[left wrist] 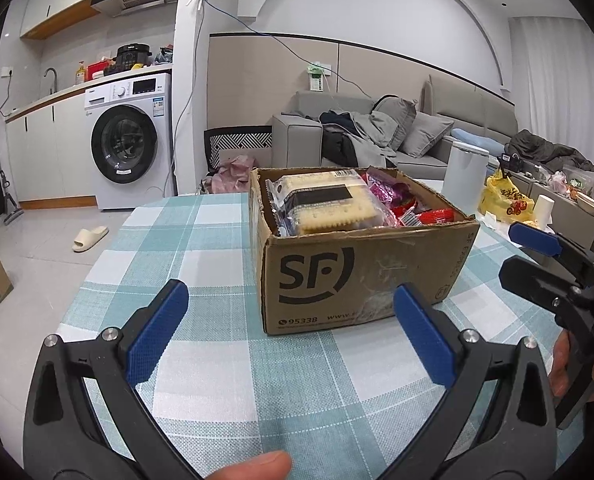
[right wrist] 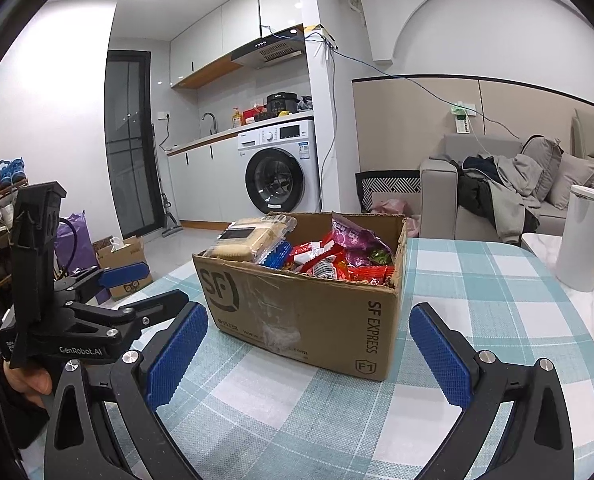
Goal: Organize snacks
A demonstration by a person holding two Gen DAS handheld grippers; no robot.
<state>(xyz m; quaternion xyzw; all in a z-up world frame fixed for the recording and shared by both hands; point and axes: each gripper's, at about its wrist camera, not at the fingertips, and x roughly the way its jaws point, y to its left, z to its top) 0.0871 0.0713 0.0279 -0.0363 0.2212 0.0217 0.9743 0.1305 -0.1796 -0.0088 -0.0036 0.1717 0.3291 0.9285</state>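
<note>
A brown SF cardboard box (left wrist: pixel 353 280) (right wrist: pixel 297 312) stands open on the checked tablecloth (left wrist: pixel 201 240) (right wrist: pixel 477 280). It holds a pack of biscuits (left wrist: pixel 325 204) (right wrist: pixel 249 238), red packets (left wrist: pixel 433 214) (right wrist: pixel 329 264) and a purple bag (left wrist: pixel 385 192) (right wrist: pixel 357 236). My left gripper (left wrist: pixel 291 304) is open just in front of the box, with nothing between its blue pads. My right gripper (right wrist: pixel 309 330) is open too, its pads either side of the box's near corner but short of it. Each gripper shows in the other view, the right (left wrist: pixel 537 256) at the far right and the left (right wrist: pixel 129 284) at the left.
A white canister (left wrist: pixel 465 184) (right wrist: pixel 583 236) and a yellow bag (left wrist: pixel 503 200) stand right of the box. A grey sofa (left wrist: pixel 417 136) with clothes lies behind, a washing machine (left wrist: pixel 131 144) (right wrist: pixel 281 172) to the left. A slipper (left wrist: pixel 91 238) and carton (right wrist: pixel 125 260) are on the floor.
</note>
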